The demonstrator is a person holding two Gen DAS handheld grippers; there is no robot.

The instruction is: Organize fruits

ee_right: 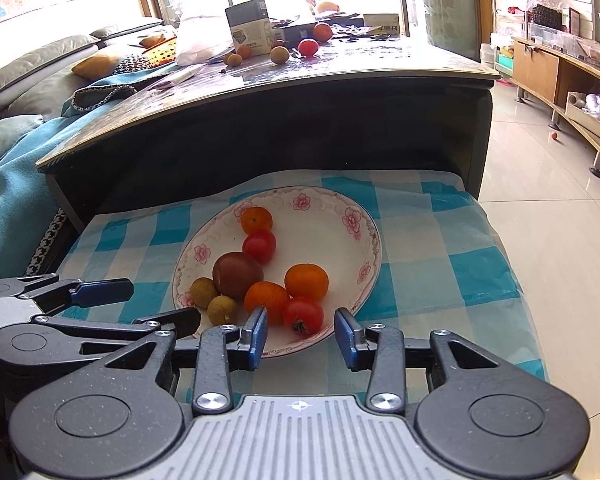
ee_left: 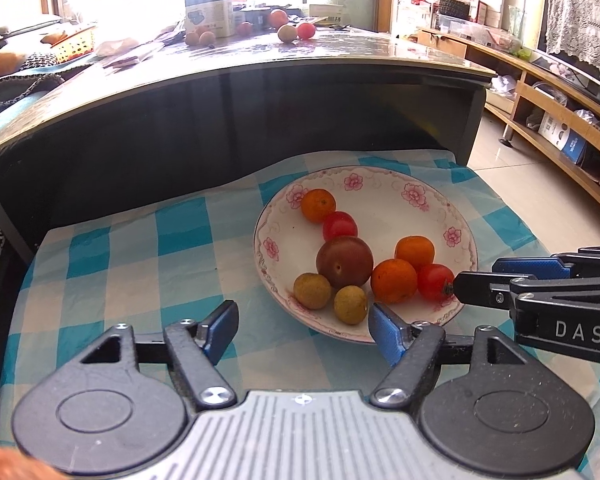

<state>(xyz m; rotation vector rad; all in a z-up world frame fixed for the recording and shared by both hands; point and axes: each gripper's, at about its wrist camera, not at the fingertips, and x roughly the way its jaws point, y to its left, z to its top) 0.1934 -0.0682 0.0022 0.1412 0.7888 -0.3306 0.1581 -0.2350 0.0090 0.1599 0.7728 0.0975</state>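
A floral plate (ee_left: 420, 216) (ee_right: 328, 220) sits on a blue checked cloth and holds several small fruits: a dark plum (ee_left: 344, 262) (ee_right: 237, 275), oranges (ee_left: 394, 280) (ee_right: 306, 281), red tomatoes (ee_left: 436, 282) (ee_right: 303, 315) and yellow-green longans (ee_left: 312, 290) (ee_right: 221, 309). My left gripper (ee_left: 302, 330) is open and empty at the plate's near-left rim. My right gripper (ee_right: 301, 338) is open and empty, with the near tomato just ahead of its fingers. In the left wrist view the right gripper (ee_left: 476, 280) enters from the right, tips by that tomato.
Behind the cloth rises a dark table (ee_left: 260, 92) (ee_right: 300, 80) with more loose fruits (ee_left: 287, 33) (ee_right: 308, 47), a box (ee_left: 209, 7) and clutter on top. A sofa (ee_right: 28, 80) lies at left, tiled floor and wooden shelving (ee_left: 560, 120) at right.
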